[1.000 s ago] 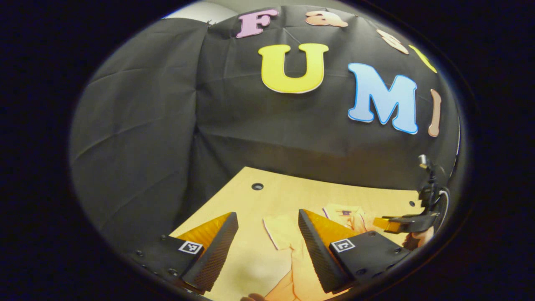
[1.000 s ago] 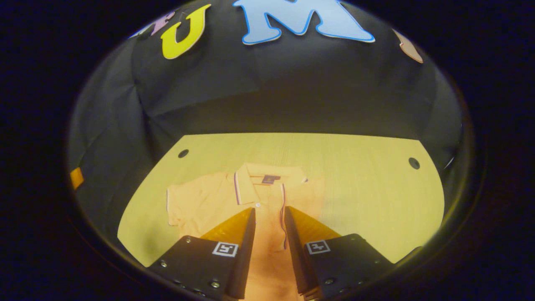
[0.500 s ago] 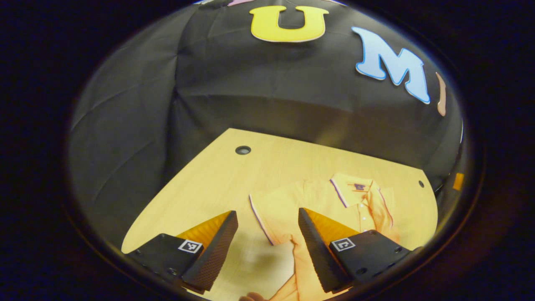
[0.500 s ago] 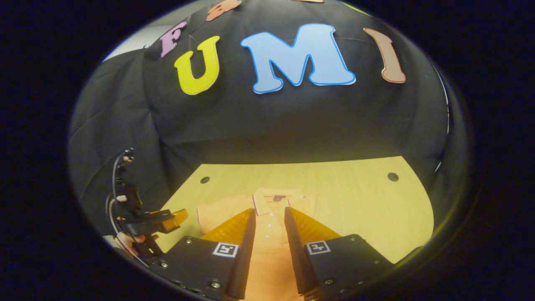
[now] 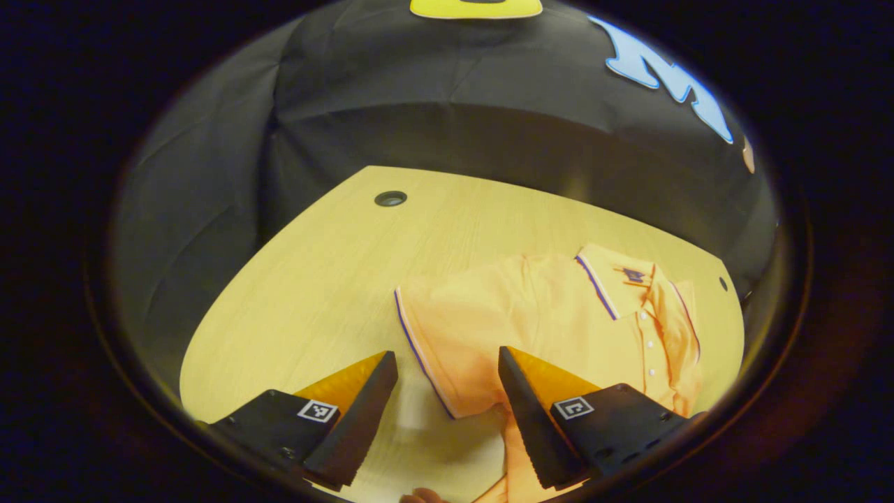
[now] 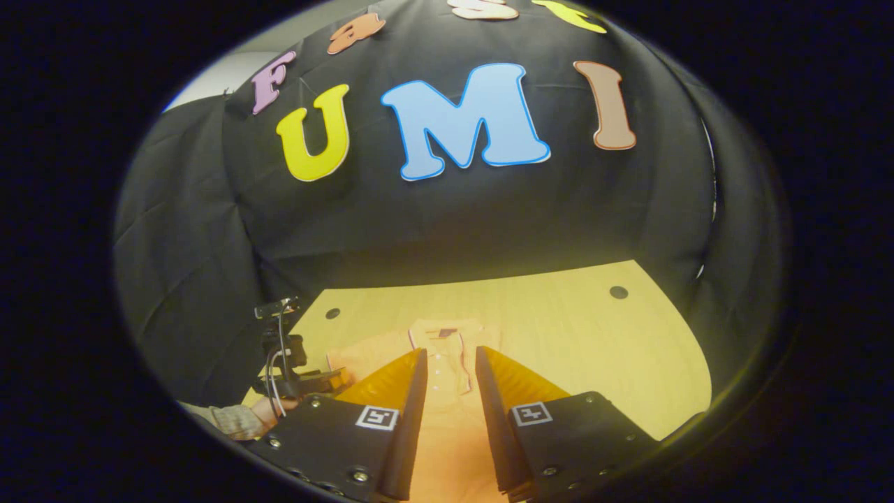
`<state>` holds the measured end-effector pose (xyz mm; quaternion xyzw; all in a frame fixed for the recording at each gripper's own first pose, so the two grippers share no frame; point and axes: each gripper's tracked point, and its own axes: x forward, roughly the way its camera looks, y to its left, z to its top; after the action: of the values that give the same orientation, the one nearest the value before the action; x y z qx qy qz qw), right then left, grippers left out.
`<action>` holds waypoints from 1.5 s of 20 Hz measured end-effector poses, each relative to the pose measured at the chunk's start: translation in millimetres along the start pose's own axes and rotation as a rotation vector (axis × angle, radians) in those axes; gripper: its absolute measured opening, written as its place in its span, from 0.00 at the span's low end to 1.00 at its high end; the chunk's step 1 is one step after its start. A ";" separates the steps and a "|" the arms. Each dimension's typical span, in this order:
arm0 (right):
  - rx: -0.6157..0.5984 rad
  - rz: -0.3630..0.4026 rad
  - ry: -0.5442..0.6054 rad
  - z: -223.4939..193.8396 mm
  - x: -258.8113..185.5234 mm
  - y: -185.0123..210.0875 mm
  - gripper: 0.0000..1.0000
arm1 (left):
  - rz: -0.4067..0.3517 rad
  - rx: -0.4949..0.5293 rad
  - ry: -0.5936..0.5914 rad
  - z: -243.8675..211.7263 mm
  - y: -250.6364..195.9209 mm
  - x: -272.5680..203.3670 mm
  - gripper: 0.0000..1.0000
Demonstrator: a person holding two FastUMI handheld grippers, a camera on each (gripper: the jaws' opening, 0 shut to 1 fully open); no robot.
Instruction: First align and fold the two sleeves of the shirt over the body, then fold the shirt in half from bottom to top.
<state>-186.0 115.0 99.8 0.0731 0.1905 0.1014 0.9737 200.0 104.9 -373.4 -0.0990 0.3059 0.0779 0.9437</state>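
An orange polo shirt [image 5: 531, 314] lies flat on the wooden table [image 5: 314, 279], collar [image 5: 614, 276] to the far right. Its near sleeve [image 5: 447, 342], with a striped hem, is spread out sideways; the far sleeve looks folded over the body. My left gripper [image 5: 447, 358] hovers open above that spread sleeve, hem between the fingers' line. In the right gripper view the shirt [image 6: 443, 349] lies ahead, and my right gripper [image 6: 450, 351] hangs above its lower body, jaws a narrow gap apart, holding nothing. The left gripper [image 6: 307, 381] shows there beside the shirt, held by a hand.
The table has a round cable hole [image 5: 390, 198] at the far left corner and another [image 6: 618, 292] at the far right. Black cloth walls close in behind the table. A person's sleeve [image 6: 227, 419] reaches in at the lower left. Bare wood lies right of the shirt [image 6: 594, 349].
My left gripper has tipped down and come closer over the spread sleeve. My right gripper has drawn back and up from the shirt, its jaw gap unchanged.
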 end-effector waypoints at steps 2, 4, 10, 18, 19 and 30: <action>0.010 -0.017 0.004 -2.1 -3.3 -5.1 0.45 | 0.009 -0.003 0.018 -6.2 -0.7 7.4 0.95; 0.016 -0.034 0.006 -2.7 -6.0 -9.8 0.45 | 0.026 -0.001 0.036 -13.1 2.1 13.1 0.95; 0.044 -0.055 0.009 -6.1 -6.9 -16.8 0.45 | 0.051 0.052 0.026 -10.4 -4.5 20.8 0.89; 0.046 -0.061 0.020 -10.7 -7.0 -19.2 0.45 | 0.046 0.077 0.027 -6.9 -16.5 23.0 0.21; 0.047 -0.061 0.020 -10.6 -7.0 -19.3 0.45 | 0.056 0.089 0.029 -6.8 -15.2 23.6 0.21; 0.097 -0.093 0.029 -17.7 -7.4 -25.4 0.45 | -0.107 0.417 -0.204 68.2 -140.9 -17.0 0.21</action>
<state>-195.2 90.5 81.6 0.1100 0.2123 0.0477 0.9698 254.0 -17.0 -289.6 0.0904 0.2127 -0.0276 0.9725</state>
